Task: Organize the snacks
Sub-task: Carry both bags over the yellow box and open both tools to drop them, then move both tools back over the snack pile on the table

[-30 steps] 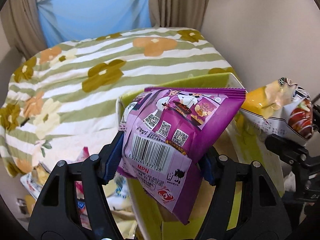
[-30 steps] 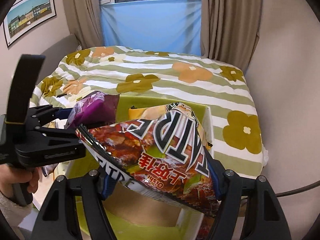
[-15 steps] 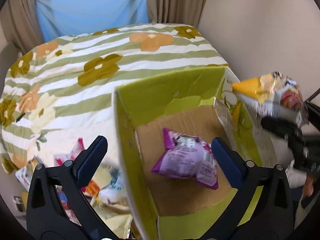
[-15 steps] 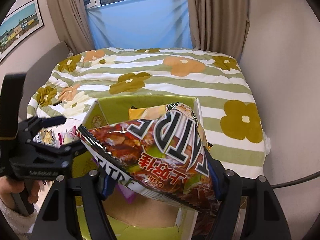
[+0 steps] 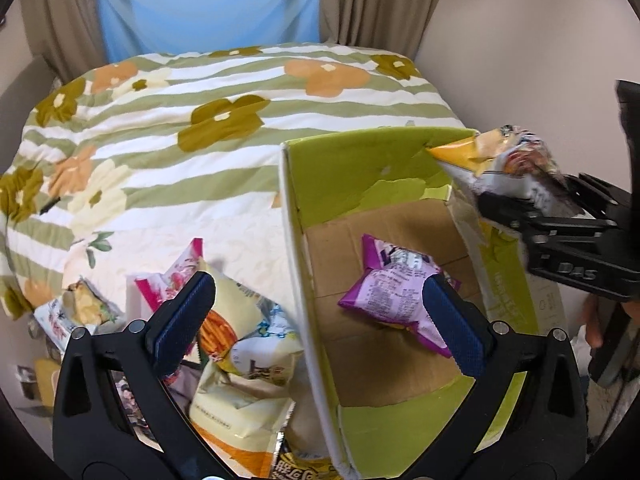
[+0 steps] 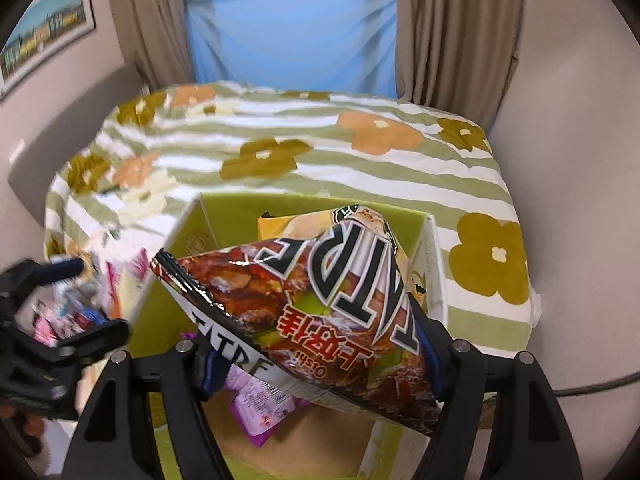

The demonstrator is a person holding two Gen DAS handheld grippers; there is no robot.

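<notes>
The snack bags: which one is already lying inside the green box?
The purple bag, alone on the cardboard floor of the green box. The other bags lie on the bed; the right gripper holds one.

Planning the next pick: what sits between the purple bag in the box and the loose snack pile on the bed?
Only the box's left wall separates the purple bag from the snack pile, seen from the left wrist.
</notes>
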